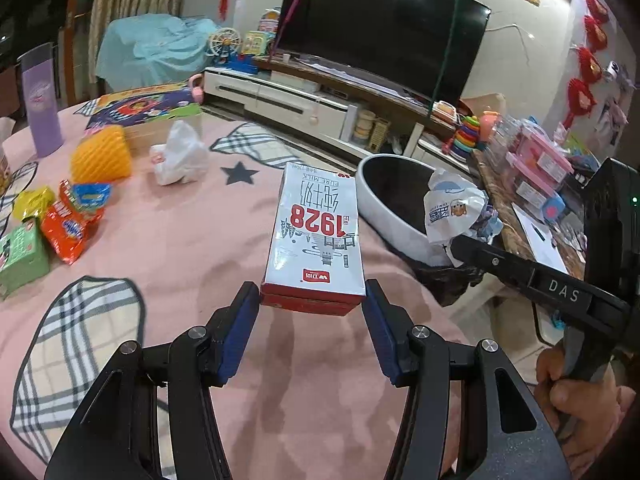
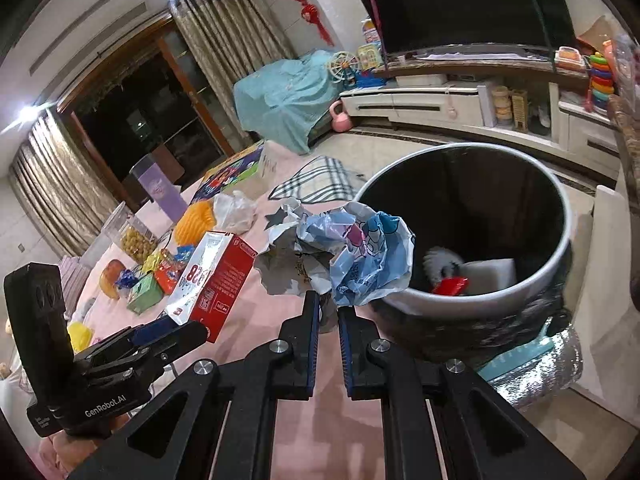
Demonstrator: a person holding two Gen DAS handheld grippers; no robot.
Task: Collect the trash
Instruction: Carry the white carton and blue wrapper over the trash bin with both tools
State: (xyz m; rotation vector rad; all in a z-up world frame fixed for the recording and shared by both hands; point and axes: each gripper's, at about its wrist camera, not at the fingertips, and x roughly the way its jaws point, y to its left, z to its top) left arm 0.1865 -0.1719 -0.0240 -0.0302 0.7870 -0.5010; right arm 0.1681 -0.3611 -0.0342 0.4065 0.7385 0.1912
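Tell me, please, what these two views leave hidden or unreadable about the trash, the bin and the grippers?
- Trash bin: in the right wrist view, its base is behind the gripper frame, and the items inside are too dim to identify.
- Crumpled wrapper: the right gripper covers the pinched part.
- Milk carton: its underside is hidden in the left wrist view, where the left gripper holds it.
- Snack packets: print blurred.
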